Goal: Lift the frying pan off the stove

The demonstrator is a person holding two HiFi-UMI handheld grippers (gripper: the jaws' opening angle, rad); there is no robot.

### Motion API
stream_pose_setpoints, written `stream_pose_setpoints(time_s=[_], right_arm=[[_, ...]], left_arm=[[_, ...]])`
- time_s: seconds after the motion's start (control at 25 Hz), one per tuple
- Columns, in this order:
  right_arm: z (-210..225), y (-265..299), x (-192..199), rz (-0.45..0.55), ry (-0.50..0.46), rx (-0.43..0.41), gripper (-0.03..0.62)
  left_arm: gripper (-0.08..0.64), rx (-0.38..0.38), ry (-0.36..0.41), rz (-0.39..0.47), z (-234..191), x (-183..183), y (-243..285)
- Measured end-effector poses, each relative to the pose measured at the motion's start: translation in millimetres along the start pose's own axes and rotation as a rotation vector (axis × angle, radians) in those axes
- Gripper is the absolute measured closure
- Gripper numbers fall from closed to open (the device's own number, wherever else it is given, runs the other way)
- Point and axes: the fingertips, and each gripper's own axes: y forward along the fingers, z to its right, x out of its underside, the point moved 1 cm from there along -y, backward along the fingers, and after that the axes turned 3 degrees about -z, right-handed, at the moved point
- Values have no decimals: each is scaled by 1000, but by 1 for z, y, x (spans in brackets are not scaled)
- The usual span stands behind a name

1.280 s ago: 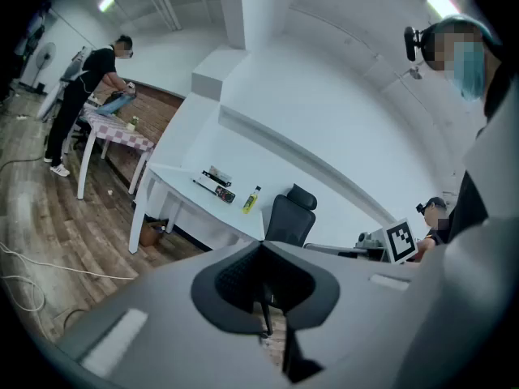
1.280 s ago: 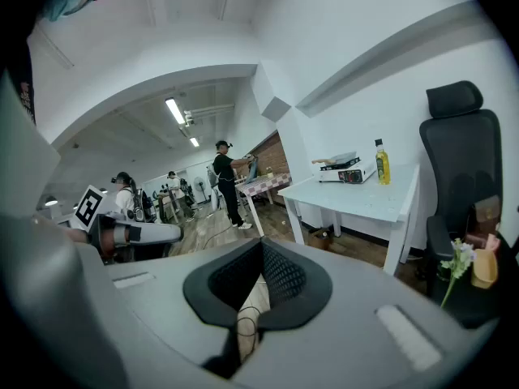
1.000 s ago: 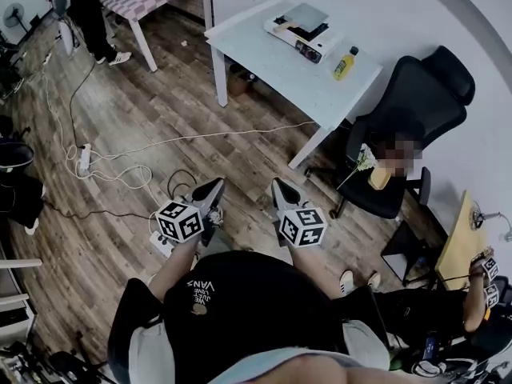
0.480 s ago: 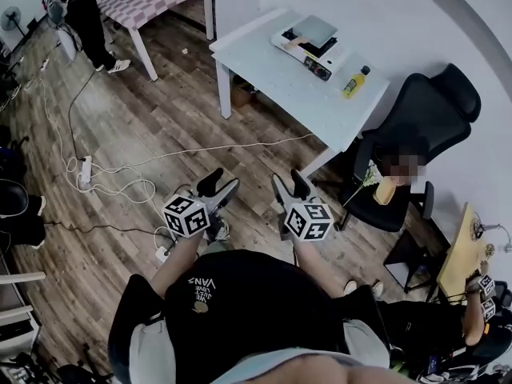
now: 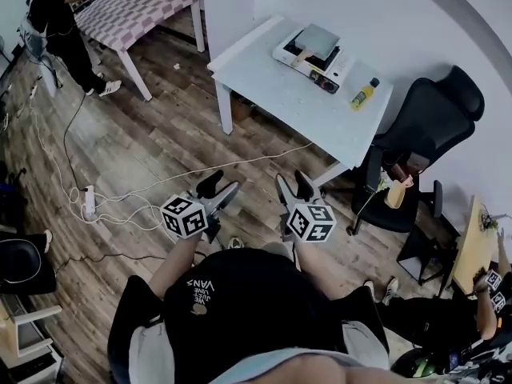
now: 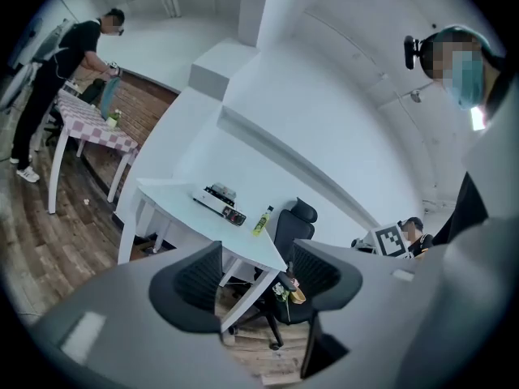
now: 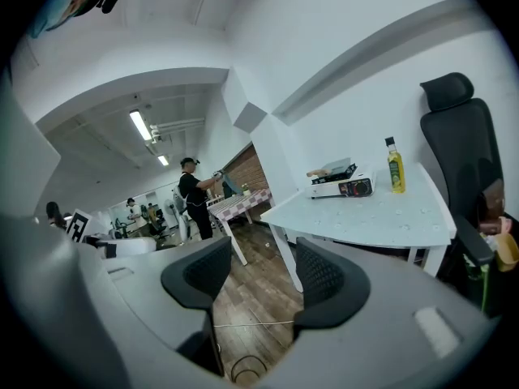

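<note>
Wood floor [image 5: 152, 126] filled most of the big room, and white walls [image 5: 416, 14] stood around it. One white table [image 5: 280, 94] stood on that floor, close to a wall. On the far end of the white table sat a small stove [image 5: 330, 74]. The frying pan [image 5: 318, 38] sat on top of the stove, with its brown handle [image 5: 302, 54] sticking out over the side. A yellow bottle [image 5: 362, 96] stood upright on the white table too, near the stove but not touching it. A black chair [image 5: 428, 122] stood just beside the white table, on the bottle's side. A power strip [image 5: 89, 202] lay on the floor, well apart from the white table. Far across the floor from the white table stood a checked table [image 5: 136, 10], and a person in black [image 5: 56, 26] stood by that one.

The left gripper [image 5: 218, 189] and the right gripper [image 5: 293, 186] were both held over the floor, well apart from the white table, and both pointed toward it. The fingers [image 6: 195, 278] of the left gripper had just been opening and stood wide apart, with nothing between them. The fingers [image 7: 328, 280] of the right gripper had just been opening too, stood just as wide, and held nothing. Neither gripper touched the pan.
</note>
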Motion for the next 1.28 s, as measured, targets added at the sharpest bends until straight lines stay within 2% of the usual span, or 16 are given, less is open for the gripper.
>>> stream_pose_setpoints(time_s=[0.24,0.44,0.64,0.88,1.28], right_arm=[[10,17,4,-31,59,54,351],[29,49,-5,-41,73,61,351],[52,89,-36,-22,84,56,351],[86,138,-76,-19,88,45,351],[147,197,-126,-12,121,24,351]], left_arm=[[314,62,-40,-39,-19,-4,23],[314,60,-80,-55,-43,-5,49],[314,48,-89,-46,-68,-32,78],[314,67,-95,-25,-92,-76,137],[314,134,-163,-36,-113,-109,236]])
